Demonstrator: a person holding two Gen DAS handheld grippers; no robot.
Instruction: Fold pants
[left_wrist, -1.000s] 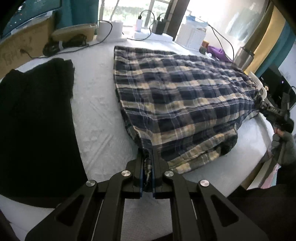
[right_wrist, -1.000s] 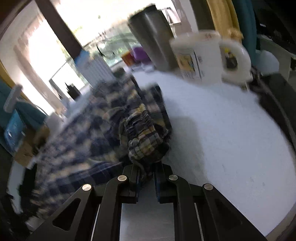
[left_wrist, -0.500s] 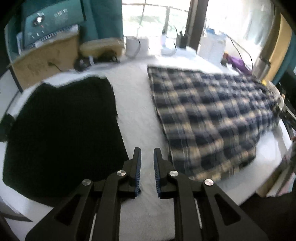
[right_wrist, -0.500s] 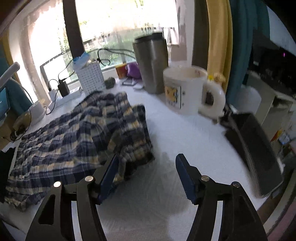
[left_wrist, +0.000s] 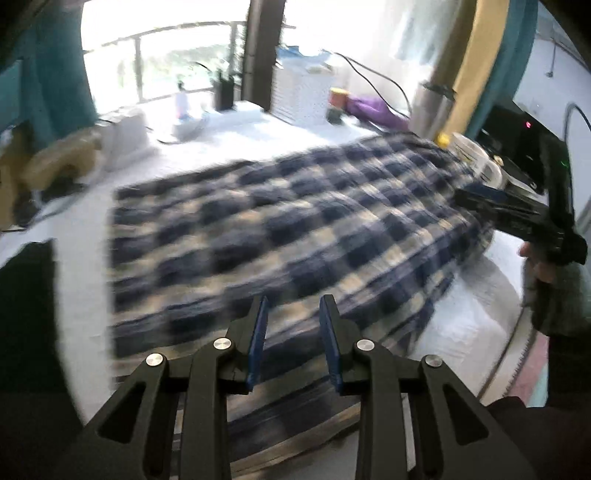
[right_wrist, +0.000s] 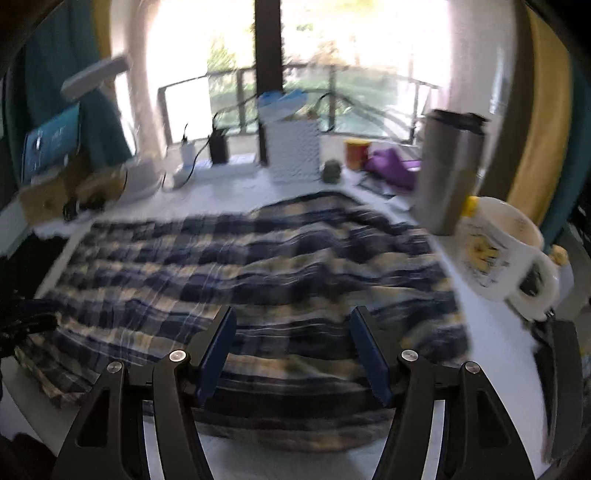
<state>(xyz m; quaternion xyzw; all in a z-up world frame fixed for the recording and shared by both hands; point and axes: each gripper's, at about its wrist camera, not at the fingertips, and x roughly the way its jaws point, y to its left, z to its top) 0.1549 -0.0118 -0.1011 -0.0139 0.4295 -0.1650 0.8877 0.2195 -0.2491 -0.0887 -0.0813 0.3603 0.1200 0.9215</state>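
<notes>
Lying flat, plaid pants under both grippers, left gripper opening

Black linkage claw with blue pads, silver screws.

pants: navy and cream plaid, blurred; thin pale lines are seen in the checks
table: white
mug: white, with a yellow print, probably a cartoon figure
tumbler: grey metal, dark lid
gripper pads: blue, on black fingers
dark garment: black
curtains: yellow and teal
</notes>
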